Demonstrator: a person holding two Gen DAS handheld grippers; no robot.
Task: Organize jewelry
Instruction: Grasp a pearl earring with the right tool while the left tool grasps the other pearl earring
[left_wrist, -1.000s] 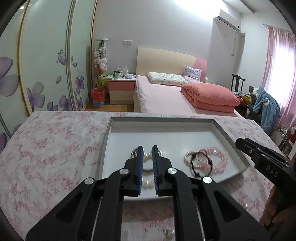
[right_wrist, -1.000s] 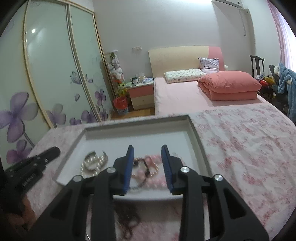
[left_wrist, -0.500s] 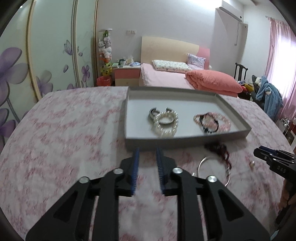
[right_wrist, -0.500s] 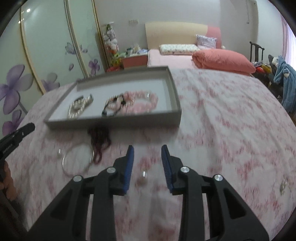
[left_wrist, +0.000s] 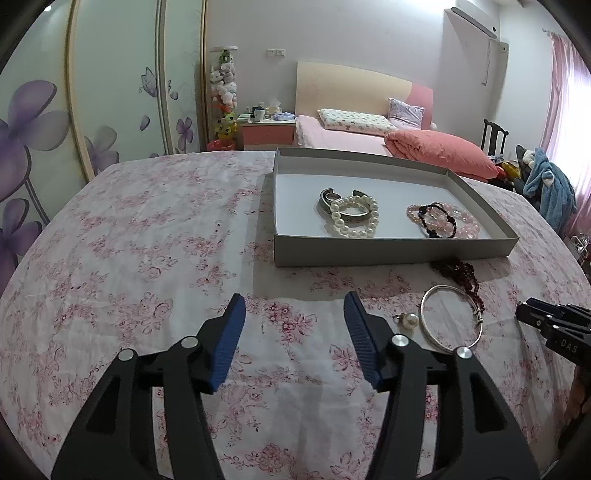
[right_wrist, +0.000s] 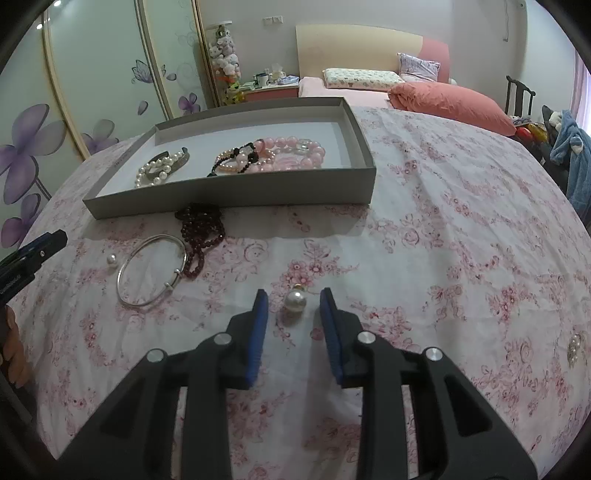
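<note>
Pearl earring (right_wrist: 294, 301): round, white, gilt fitting, lying on the floral desk (right_wrist: 443, 229) between the right gripper (right_wrist: 294, 302) fingers, which stand narrow and clear of it. Left gripper (left_wrist: 294, 308): fingers opening, nothing between; a second ago they were shut over the tray (left_wrist: 388, 254). Small cluster (right_wrist: 573, 349) at right edge: unclear.

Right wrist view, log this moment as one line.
right claw: open, astride pearl earring on cloth | left claw: opening, nothing between | tray: holds bracelets | silver bangle: still outside
</note>
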